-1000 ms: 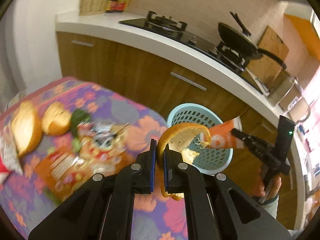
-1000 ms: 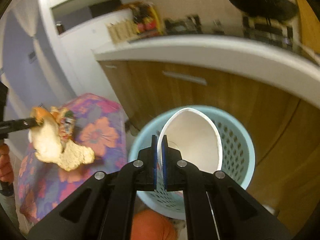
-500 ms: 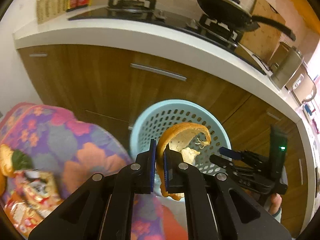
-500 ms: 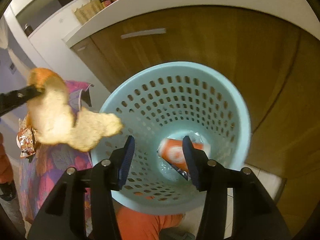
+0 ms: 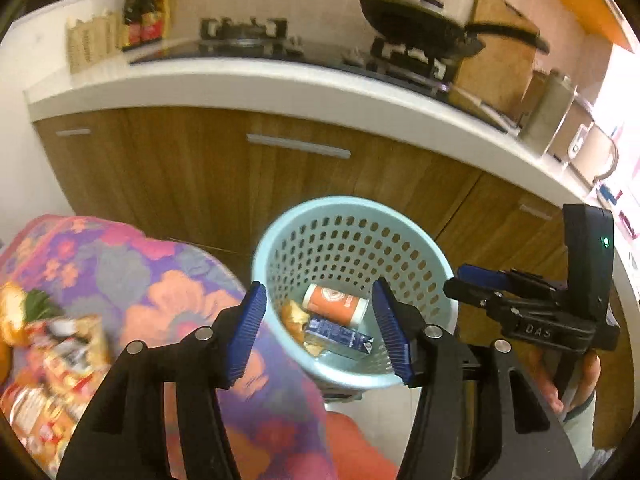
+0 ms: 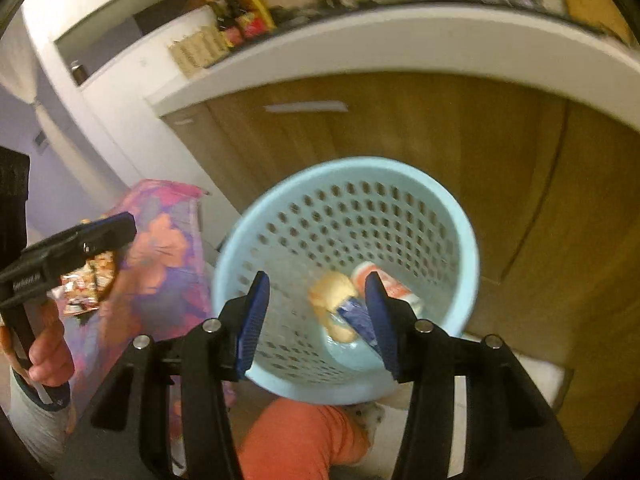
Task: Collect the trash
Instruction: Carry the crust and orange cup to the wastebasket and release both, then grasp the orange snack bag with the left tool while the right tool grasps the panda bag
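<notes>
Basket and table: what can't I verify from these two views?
- Basket bottom: left view shows a peel, orange cup and blue carton; anything beneath them is hidden. In the right view, the right gripper finger partly covers them.
- Wrappers on the table: motion-blurred and cut off by the left view's edge; number and print unreadable.
- Left gripper: open, nothing held.

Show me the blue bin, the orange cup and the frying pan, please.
blue bin (image 5: 280, 232): left wrist view, bare upper-left rim.
orange cup (image 5: 334, 300): left wrist view, its orange side, lying in the bin.
frying pan (image 5: 416, 22): left wrist view, dark bowl, on the stove.
</notes>
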